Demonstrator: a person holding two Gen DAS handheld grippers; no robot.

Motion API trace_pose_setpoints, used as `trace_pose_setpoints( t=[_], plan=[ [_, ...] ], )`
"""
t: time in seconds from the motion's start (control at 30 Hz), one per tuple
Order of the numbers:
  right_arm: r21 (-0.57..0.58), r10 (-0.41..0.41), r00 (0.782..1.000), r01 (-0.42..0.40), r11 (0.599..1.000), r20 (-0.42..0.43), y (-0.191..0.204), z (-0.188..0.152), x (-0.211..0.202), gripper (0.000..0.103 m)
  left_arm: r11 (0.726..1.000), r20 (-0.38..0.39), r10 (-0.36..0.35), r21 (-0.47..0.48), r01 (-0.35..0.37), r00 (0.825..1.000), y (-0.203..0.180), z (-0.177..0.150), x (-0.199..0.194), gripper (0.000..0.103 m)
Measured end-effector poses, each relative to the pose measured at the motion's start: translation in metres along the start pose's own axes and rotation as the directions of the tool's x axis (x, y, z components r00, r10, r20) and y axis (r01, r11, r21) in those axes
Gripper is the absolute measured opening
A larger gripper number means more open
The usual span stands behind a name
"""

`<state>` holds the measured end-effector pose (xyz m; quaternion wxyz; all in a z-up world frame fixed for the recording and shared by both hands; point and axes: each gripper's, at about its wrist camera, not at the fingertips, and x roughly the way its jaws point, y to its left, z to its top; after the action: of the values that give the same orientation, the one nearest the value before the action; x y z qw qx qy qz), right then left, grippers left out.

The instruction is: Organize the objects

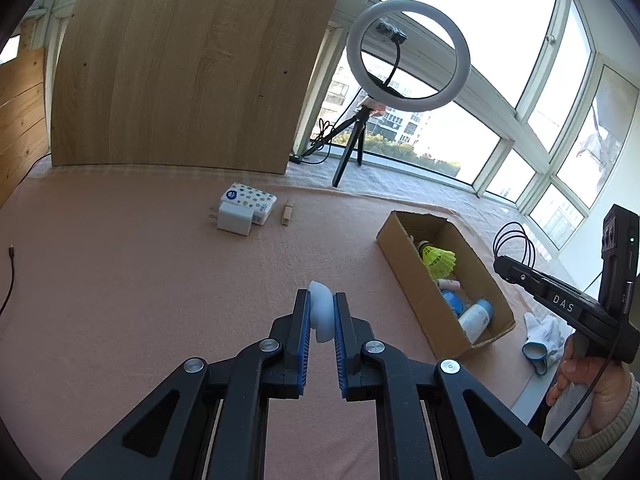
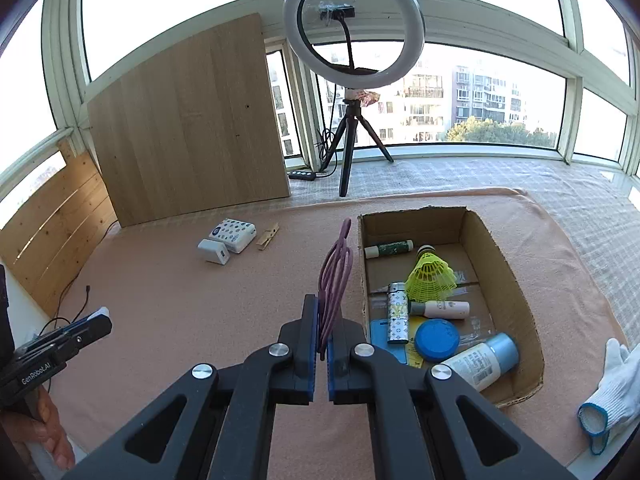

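My left gripper is shut on a white rounded disc, pinched between its blue pads above the pink table cover. In the right wrist view my right gripper is shut on a bundle of purple loops that stick up past its tips, just left of an open cardboard box. The box holds a yellow shuttlecock, a green tube, a patterned lighter, a blue lid and a blue-capped bottle. A white charger, a tissue pack and a wooden clothespin lie further back.
A ring light on a tripod stands behind the box, with a wooden board leaning at the back left. A white glove lies right of the box near the table edge. A black cable trails at the left.
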<state>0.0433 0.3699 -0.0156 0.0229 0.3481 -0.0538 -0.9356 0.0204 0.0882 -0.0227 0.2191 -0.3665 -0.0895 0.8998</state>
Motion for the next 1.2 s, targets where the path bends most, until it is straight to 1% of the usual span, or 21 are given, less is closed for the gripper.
trace_pose_setpoints(
  t=[0.13, 0.37, 0.53, 0.73, 0.8, 0.83, 0.87, 0.9, 0.93, 0.97, 1.0, 1.1, 1.2],
  plan=[
    [-0.022, -0.011, 1.0, 0.011, 1.0, 0.008, -0.027, 0.002, -0.001, 0.003, 0.997, -0.013, -0.041, 0.064, 0.041, 0.999, -0.046, 0.022, 0.021, 0.011],
    [-0.04, -0.008, 1.0, 0.007, 0.999, -0.016, -0.066, -0.005, 0.009, 0.003, 0.981, -0.045, -0.106, 0.157, 0.112, 0.993, -0.126, 0.052, 0.067, 0.011],
    [-0.014, 0.002, 1.0, -0.003, 1.0, -0.031, -0.096, -0.006, 0.015, 0.004, 0.969, -0.087, -0.127, 0.203, 0.142, 0.988, -0.178, 0.058, 0.104, 0.012],
    [-0.02, 0.012, 0.999, -0.012, 1.0, -0.03, -0.117, 0.0, 0.018, 0.004, 0.961, -0.131, -0.141, 0.221, 0.167, 0.981, -0.217, 0.053, 0.137, 0.013],
    [-0.023, 0.015, 0.999, -0.016, 1.0, -0.028, -0.12, 0.003, 0.02, 0.004, 0.963, -0.139, -0.127, 0.22, 0.156, 0.982, -0.223, 0.052, 0.147, 0.024],
    [-0.026, 0.018, 0.999, -0.019, 0.999, -0.035, -0.121, 0.004, 0.023, 0.008, 0.966, -0.141, -0.108, 0.218, 0.138, 0.984, -0.223, 0.051, 0.152, 0.045],
    [-0.031, 0.019, 0.999, -0.021, 0.999, -0.049, -0.122, 0.004, 0.027, 0.015, 0.971, -0.135, -0.087, 0.212, 0.114, 0.987, -0.221, 0.049, 0.155, 0.065],
    [-0.039, 0.004, 0.999, -0.006, 0.999, -0.05, -0.122, 0.003, 0.028, 0.033, 0.976, -0.122, -0.067, 0.2, 0.09, 0.99, -0.219, 0.048, 0.155, 0.073],
    [-0.042, -0.017, 0.999, 0.015, 0.999, -0.04, -0.123, 0.003, 0.027, 0.045, 0.98, -0.106, -0.054, 0.185, 0.073, 0.993, -0.215, 0.048, 0.155, 0.08],
    [-0.039, -0.021, 0.999, 0.02, 0.999, -0.031, -0.125, 0.003, 0.025, 0.053, 0.983, -0.098, -0.051, 0.172, 0.067, 0.994, -0.211, 0.048, 0.153, 0.082],
    [-0.034, -0.013, 0.999, 0.012, 0.999, -0.031, -0.126, 0.002, 0.024, 0.054, 0.984, -0.1, -0.05, 0.165, 0.066, 0.994, -0.207, 0.048, 0.153, 0.082],
    [-0.036, -0.032, 0.999, 0.031, 0.999, -0.027, -0.127, 0.0, 0.02, 0.054, 0.988, -0.102, -0.022, 0.152, 0.038, 0.995, -0.192, 0.043, 0.149, 0.082],
    [-0.014, -0.037, 0.999, 0.036, 0.999, -0.032, -0.128, -0.002, 0.018, 0.054, 0.992, -0.105, 0.0, 0.123, 0.013, 0.994, -0.169, 0.038, 0.142, 0.083]
  ],
)
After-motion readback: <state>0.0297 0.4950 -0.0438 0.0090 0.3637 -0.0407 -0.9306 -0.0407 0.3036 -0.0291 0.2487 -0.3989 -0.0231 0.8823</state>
